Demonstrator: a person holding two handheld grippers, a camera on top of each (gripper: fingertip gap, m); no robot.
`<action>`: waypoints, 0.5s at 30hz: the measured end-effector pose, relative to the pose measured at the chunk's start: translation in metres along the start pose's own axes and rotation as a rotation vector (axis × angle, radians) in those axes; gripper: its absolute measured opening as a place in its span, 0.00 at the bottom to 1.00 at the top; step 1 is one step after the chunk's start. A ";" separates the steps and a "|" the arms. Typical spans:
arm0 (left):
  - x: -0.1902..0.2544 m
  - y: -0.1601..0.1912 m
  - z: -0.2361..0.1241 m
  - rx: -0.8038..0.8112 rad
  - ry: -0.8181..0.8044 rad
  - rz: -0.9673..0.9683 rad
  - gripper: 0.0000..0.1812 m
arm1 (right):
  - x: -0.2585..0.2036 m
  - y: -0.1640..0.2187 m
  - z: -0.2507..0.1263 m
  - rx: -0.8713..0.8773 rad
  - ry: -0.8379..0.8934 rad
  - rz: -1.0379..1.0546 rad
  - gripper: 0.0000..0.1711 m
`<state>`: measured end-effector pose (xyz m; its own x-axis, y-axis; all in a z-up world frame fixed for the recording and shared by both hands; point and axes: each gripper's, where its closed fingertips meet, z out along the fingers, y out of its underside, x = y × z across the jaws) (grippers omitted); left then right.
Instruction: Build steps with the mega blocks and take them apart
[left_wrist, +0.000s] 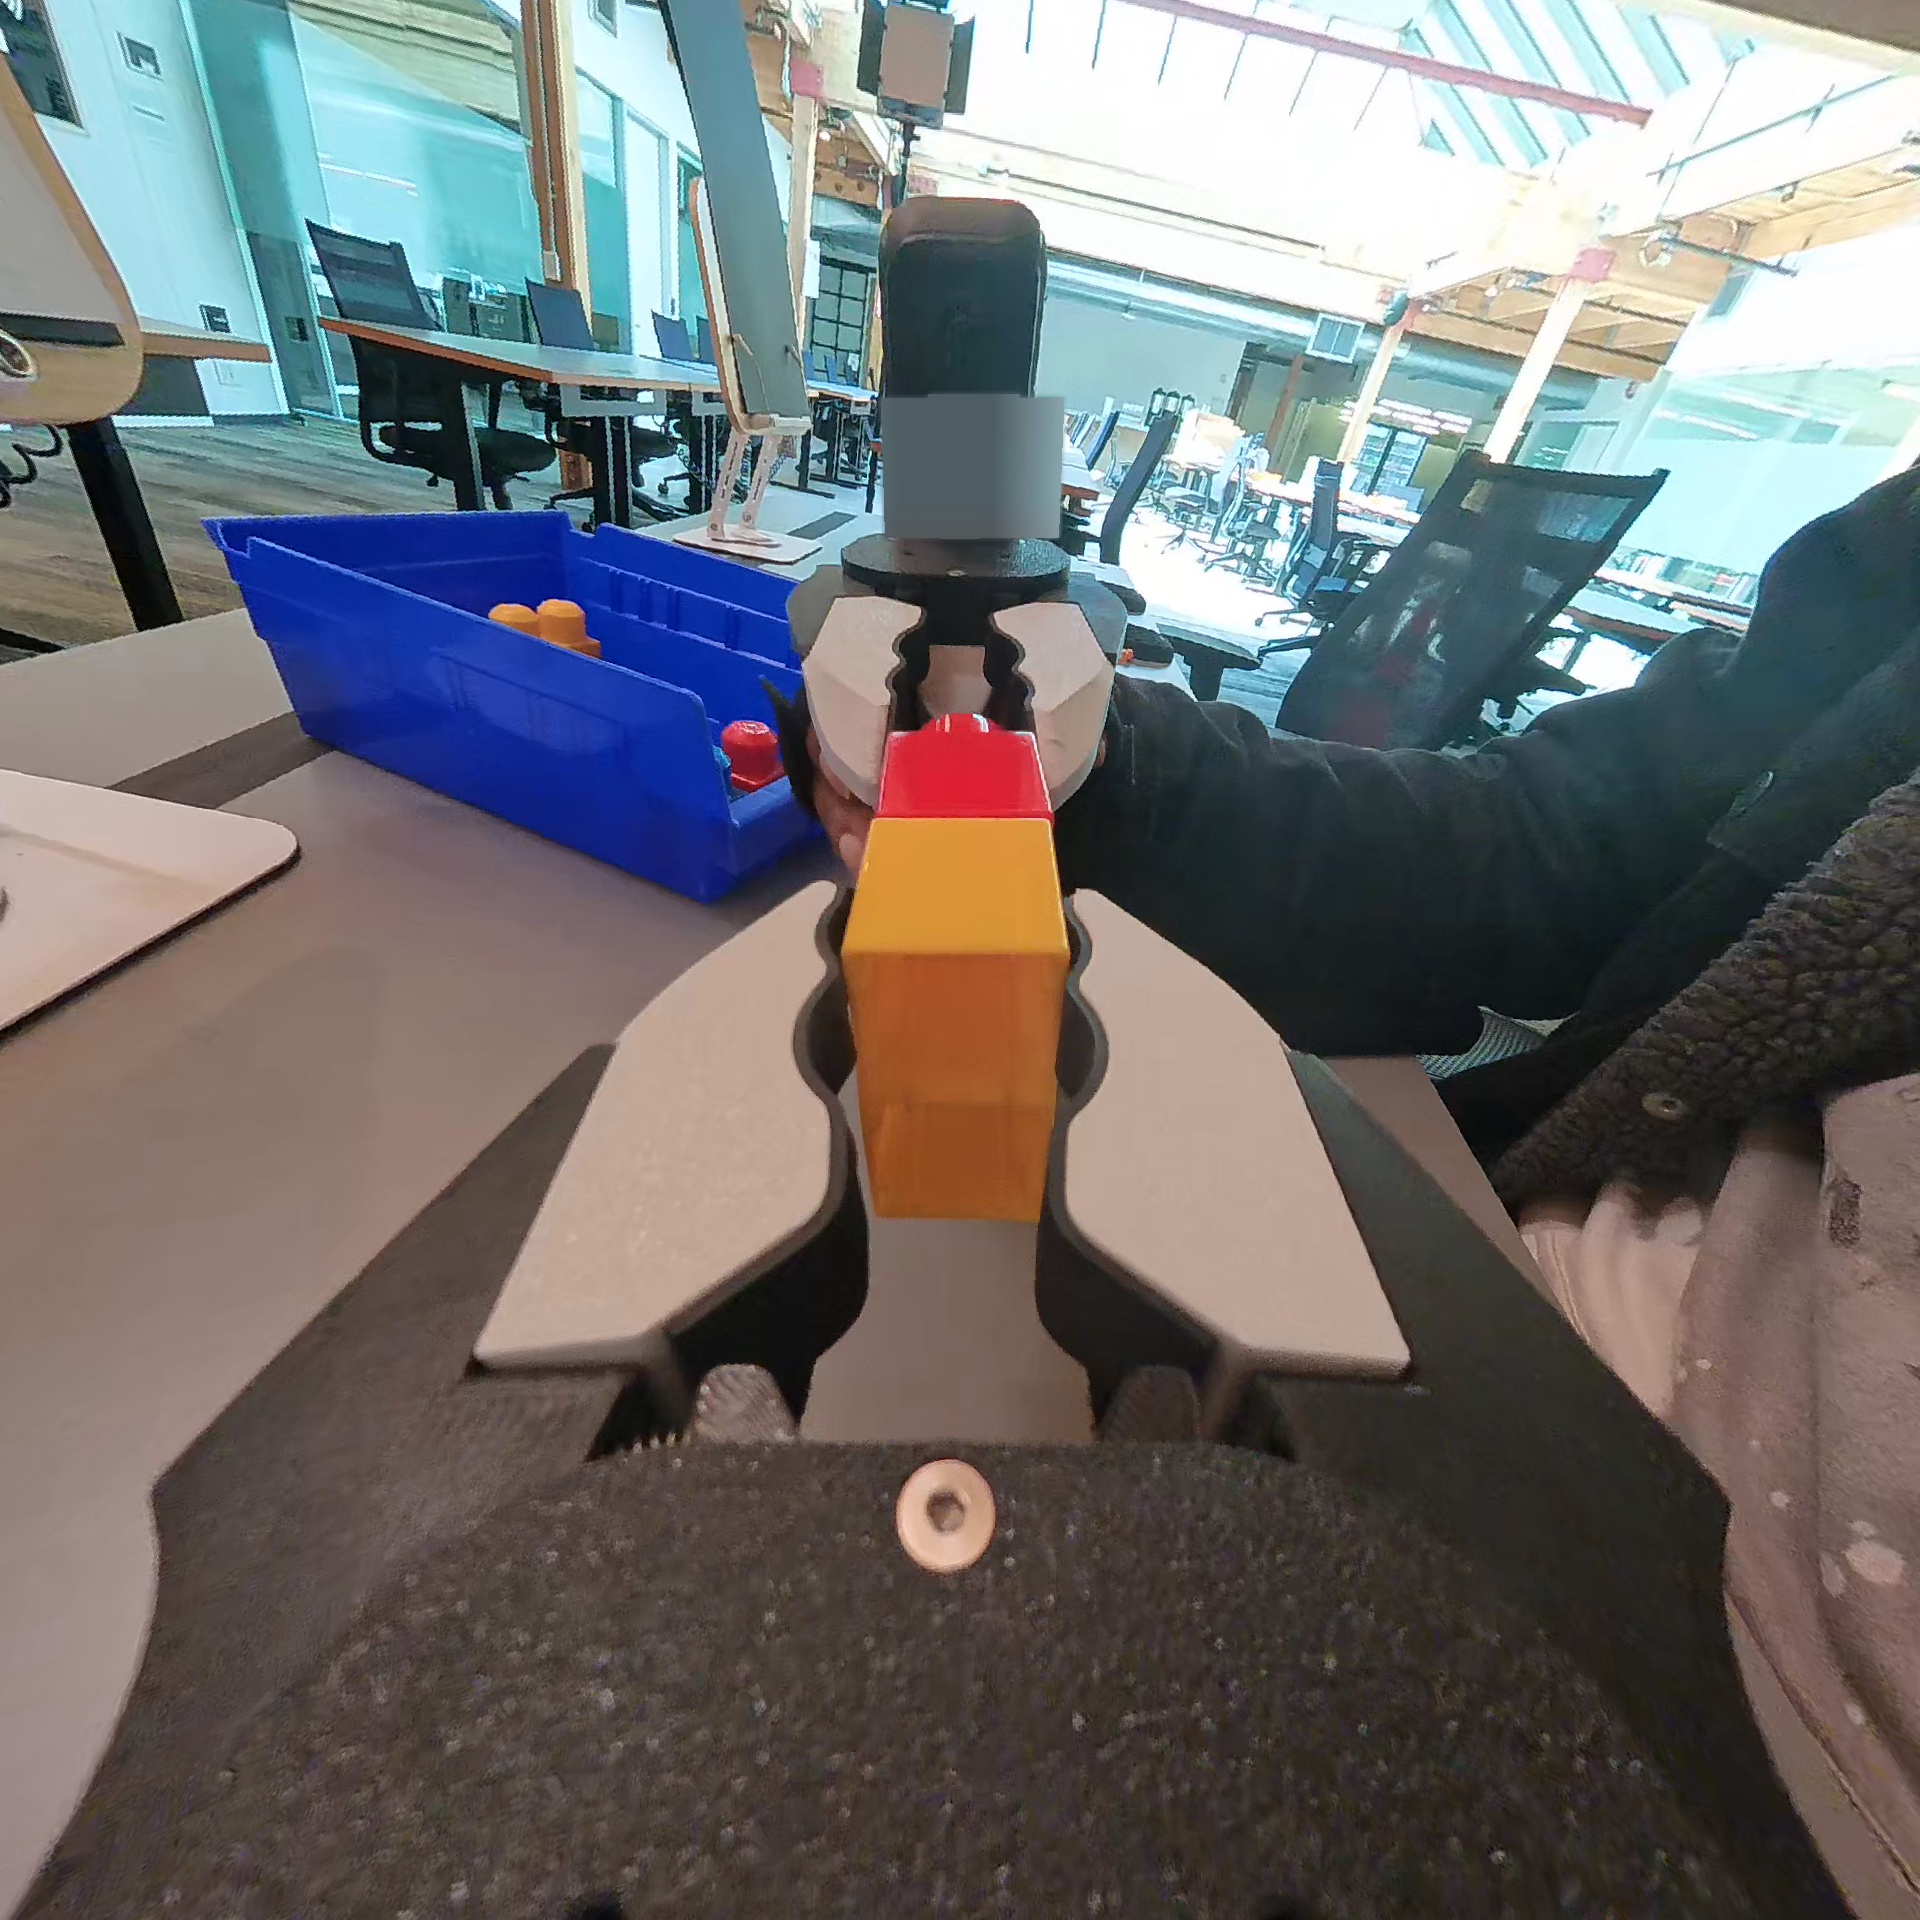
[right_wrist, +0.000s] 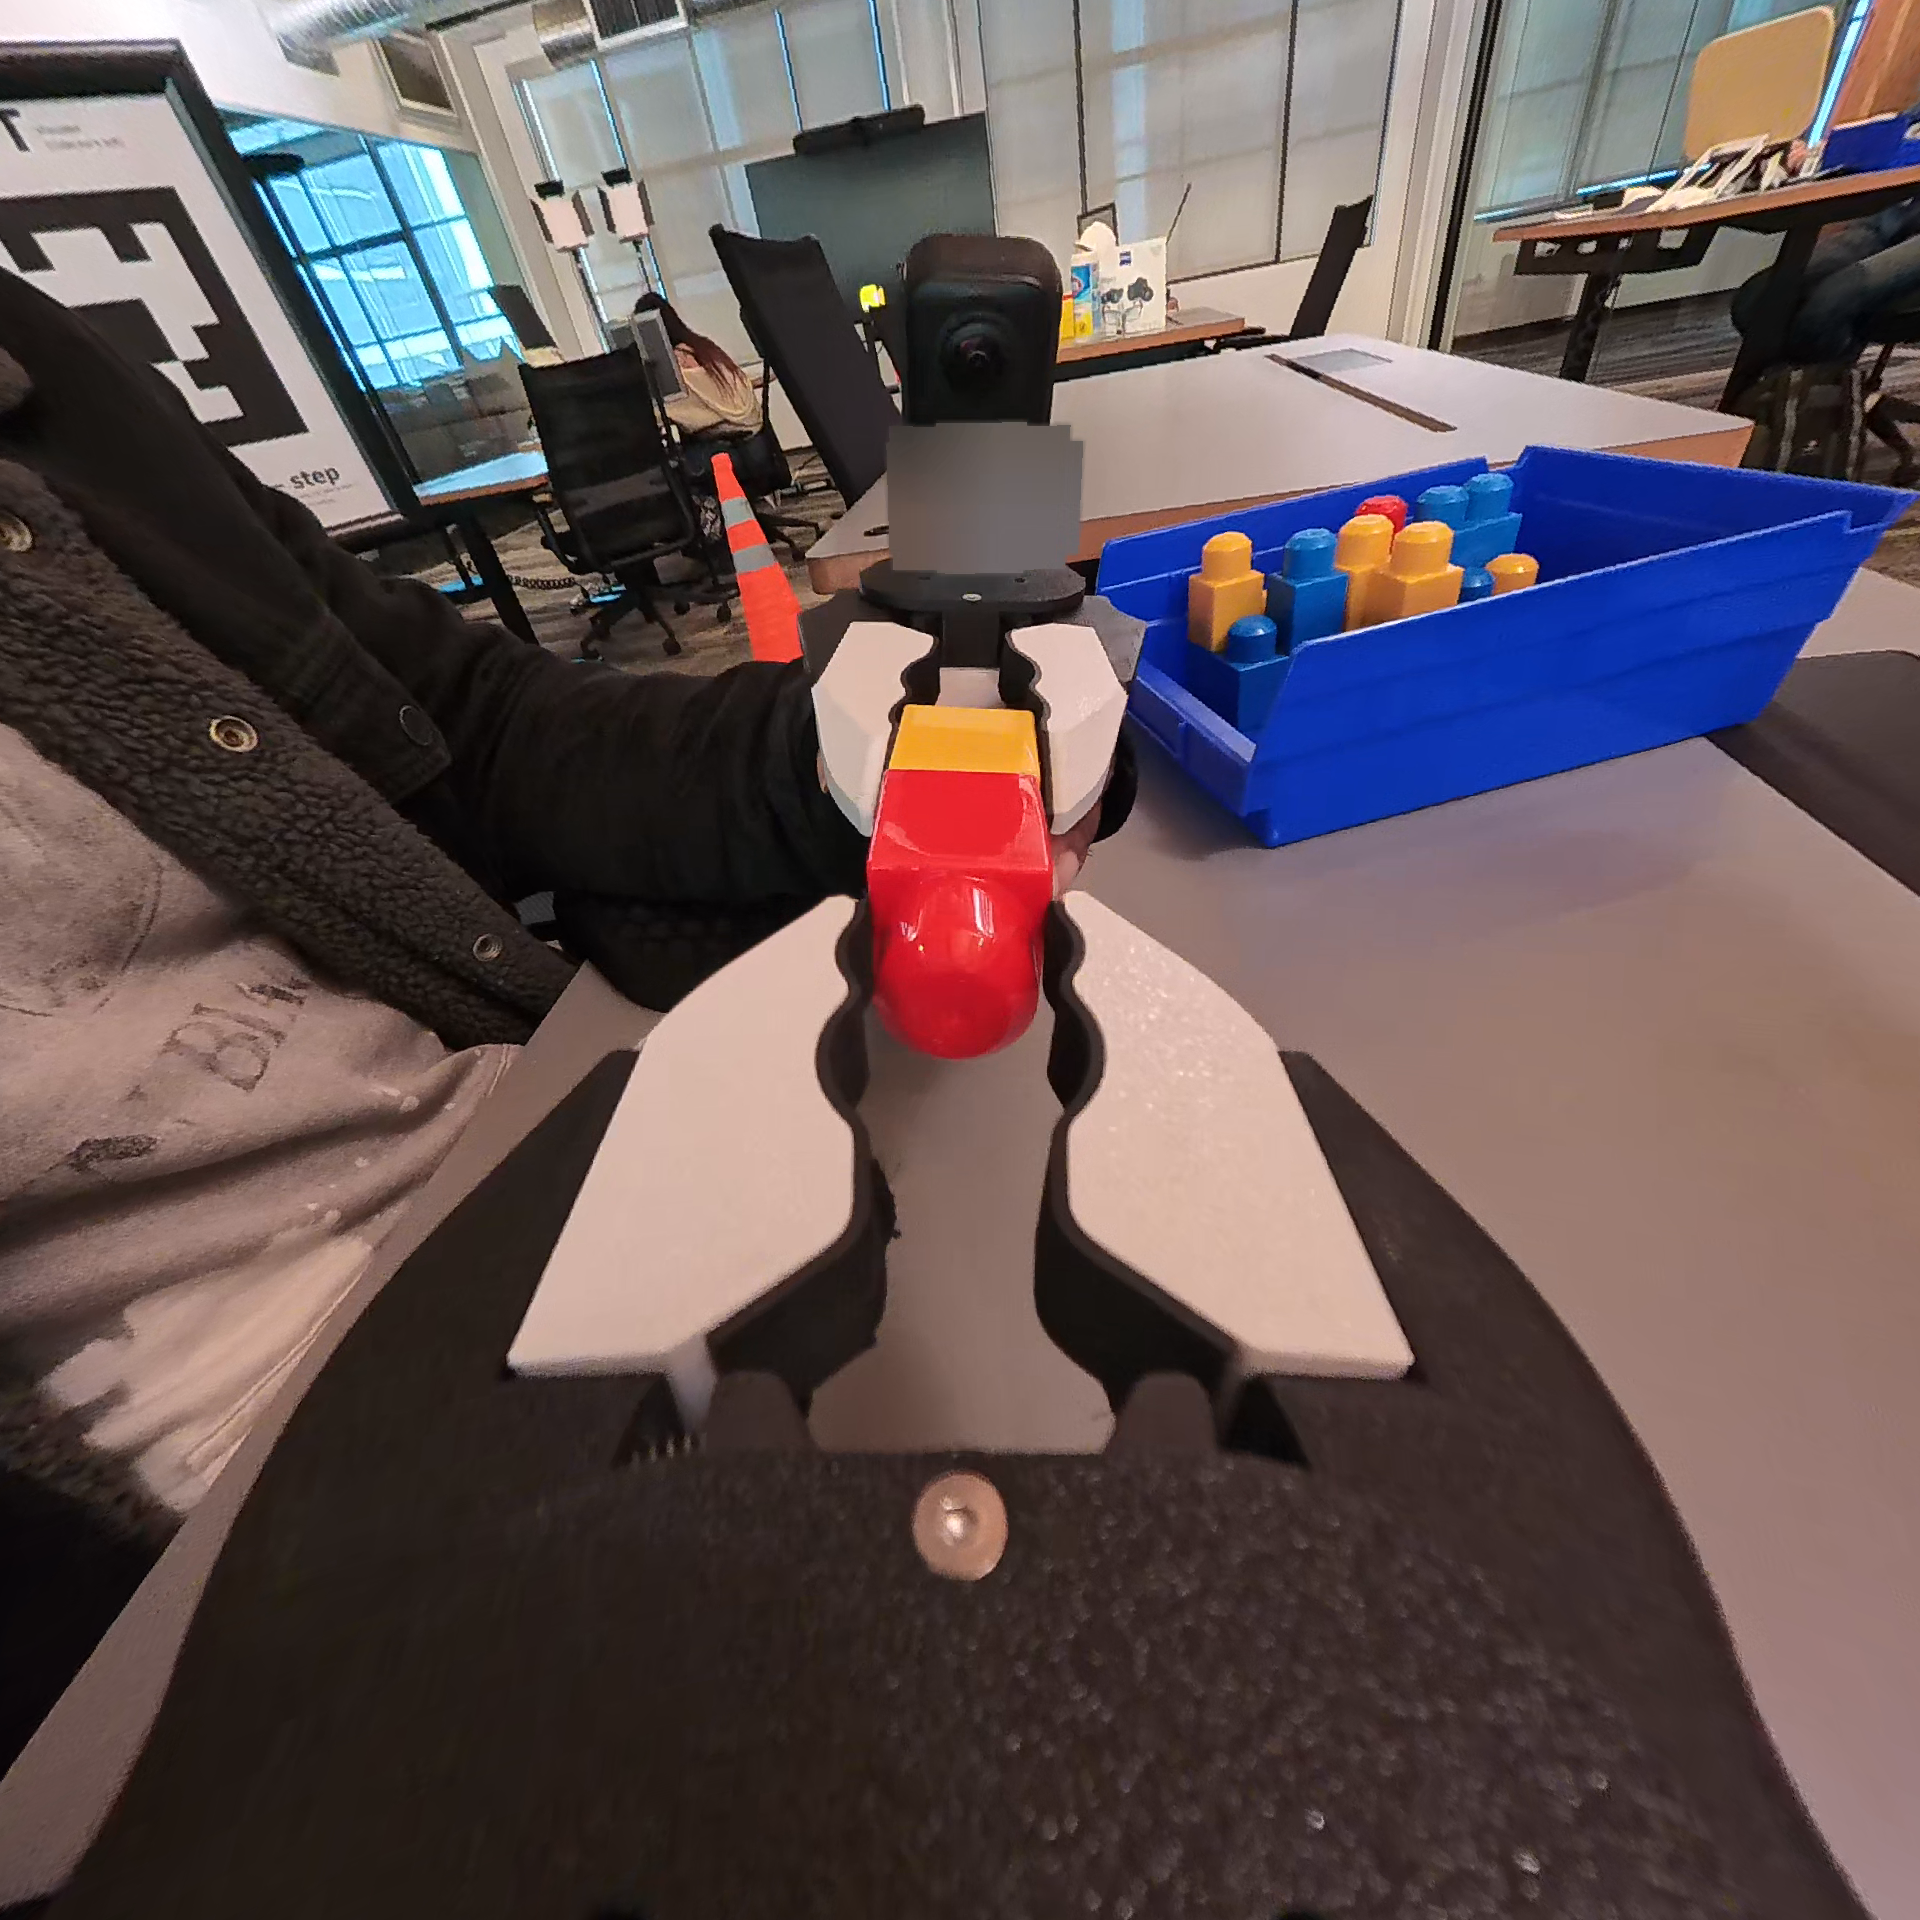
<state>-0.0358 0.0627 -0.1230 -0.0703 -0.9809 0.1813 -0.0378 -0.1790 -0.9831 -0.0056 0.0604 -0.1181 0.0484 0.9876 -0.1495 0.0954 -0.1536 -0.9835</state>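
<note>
Grey tabletop spreads under me, the blue bin of spare blocks off to one side. Between my hands, held in the air, hangs a joined pair. My left gripper clamps the yellow block; my right gripper pinches the red block at its stud. I judge this the taking-apart step: next, a straight pull apart.

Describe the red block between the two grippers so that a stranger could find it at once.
Beside the blue bin, two grippers meet tip to tip above the grey table. The red block is joined to a yellow block. Only the red one shows a round stud, facing the right gripper.
</note>
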 end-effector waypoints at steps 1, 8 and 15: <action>0.000 0.000 0.000 -0.001 -0.002 0.005 0.20 | 0.000 0.000 -0.001 -0.001 0.001 -0.002 0.18; -0.016 -0.036 -0.038 0.184 -0.066 -0.016 0.20 | 0.012 -0.025 -0.045 0.129 0.103 -0.022 0.18; -0.026 -0.038 -0.040 0.215 -0.136 -0.015 0.20 | 0.013 -0.030 -0.046 0.118 0.130 -0.037 0.18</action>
<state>-0.0724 0.0982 -0.0891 0.0639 -0.9767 0.2048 0.1759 -0.1910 -0.9657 0.0379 0.0760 -0.0857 0.1764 0.9786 -0.1064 -0.0174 -0.1050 -0.9943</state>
